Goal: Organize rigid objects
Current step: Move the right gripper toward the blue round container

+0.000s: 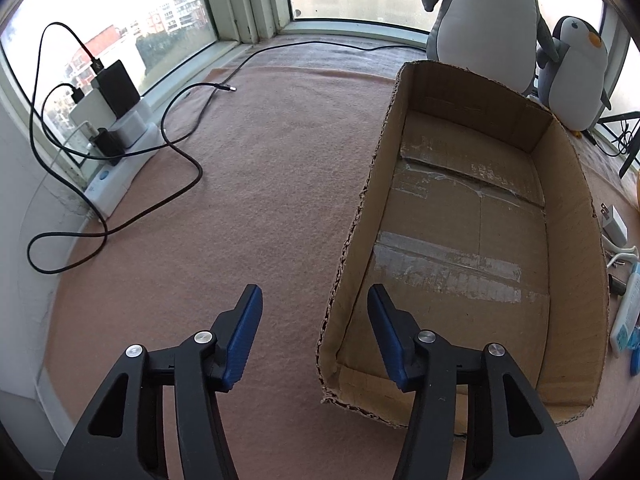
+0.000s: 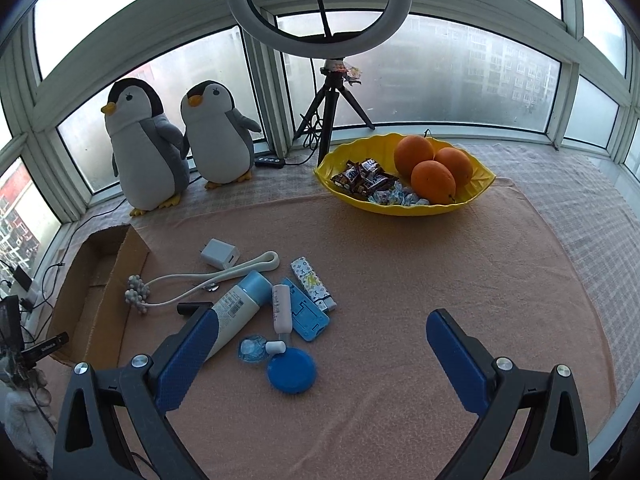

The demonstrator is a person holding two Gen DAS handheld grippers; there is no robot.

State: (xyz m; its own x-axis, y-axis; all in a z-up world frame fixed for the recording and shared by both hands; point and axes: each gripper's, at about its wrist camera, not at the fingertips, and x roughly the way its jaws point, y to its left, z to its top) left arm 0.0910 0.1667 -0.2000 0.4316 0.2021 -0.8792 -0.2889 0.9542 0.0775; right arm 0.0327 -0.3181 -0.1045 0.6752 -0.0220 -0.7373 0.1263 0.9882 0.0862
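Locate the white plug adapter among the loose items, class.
In the right wrist view, the white plug adapter lies on the pink cloth, left of centre, between the cardboard box and the patterned lighter.

Left wrist view: big penguin [image 1: 486,12] loses its head to the top edge, and the items right of the cardboard box [image 1: 576,264] — white charger [image 1: 614,222], a tube [image 1: 626,308] — are clipped by the lens rim, too squeezed to identify fully. Right wrist view: blue-and-white tube [image 2: 236,312] has its lower end hidden behind the left finger [image 2: 186,364]; the box [image 2: 102,284] only shows a far corner and one side wall. Candy wrappers [image 2: 362,178] in the yellow bowl [image 2: 400,208] — print unreadable, as is the tube's label.
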